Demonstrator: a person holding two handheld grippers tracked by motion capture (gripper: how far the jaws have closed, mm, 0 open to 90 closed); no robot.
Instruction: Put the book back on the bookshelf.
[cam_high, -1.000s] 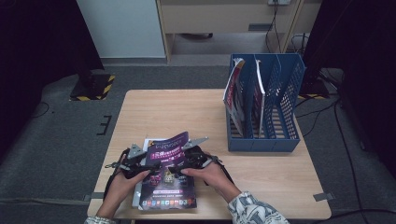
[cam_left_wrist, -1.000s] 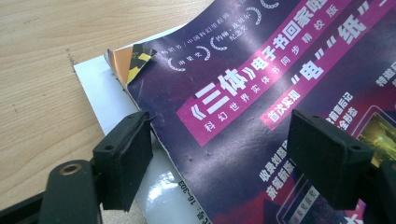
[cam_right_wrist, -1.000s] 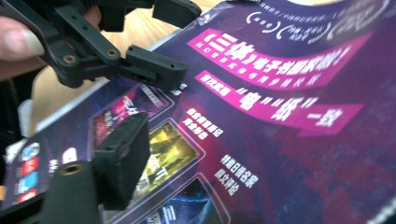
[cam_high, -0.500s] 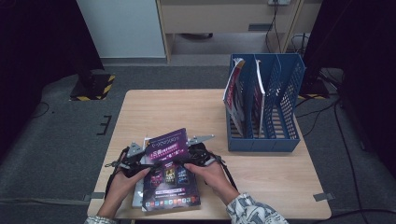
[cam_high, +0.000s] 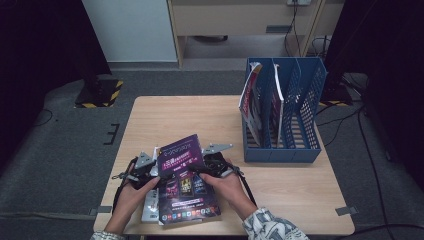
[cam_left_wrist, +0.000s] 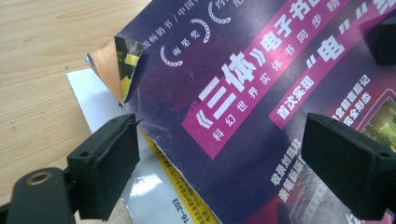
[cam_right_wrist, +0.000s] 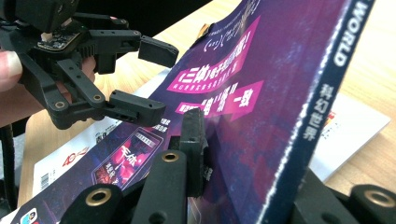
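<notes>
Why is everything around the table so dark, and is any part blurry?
High view: light falls on the table, the floor at both sides is black. Left gripper view: white glare on the glossy sheet under the purple magazine. Right gripper view: the nearest jaws are soft.

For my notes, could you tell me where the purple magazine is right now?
In the high view the purple magazine lies at the table's near edge on a white magazine, left of the blue file rack.

Even overhead light is falling on my worktop (cam_high: 165, 120) in the high view, while the room around it is sinking into darkness and that picture is looking soft. In my gripper views the purple magazine (cam_left_wrist: 261, 93) is catching a faint sheen, and the nearest pads are blurring out of focus.
</notes>
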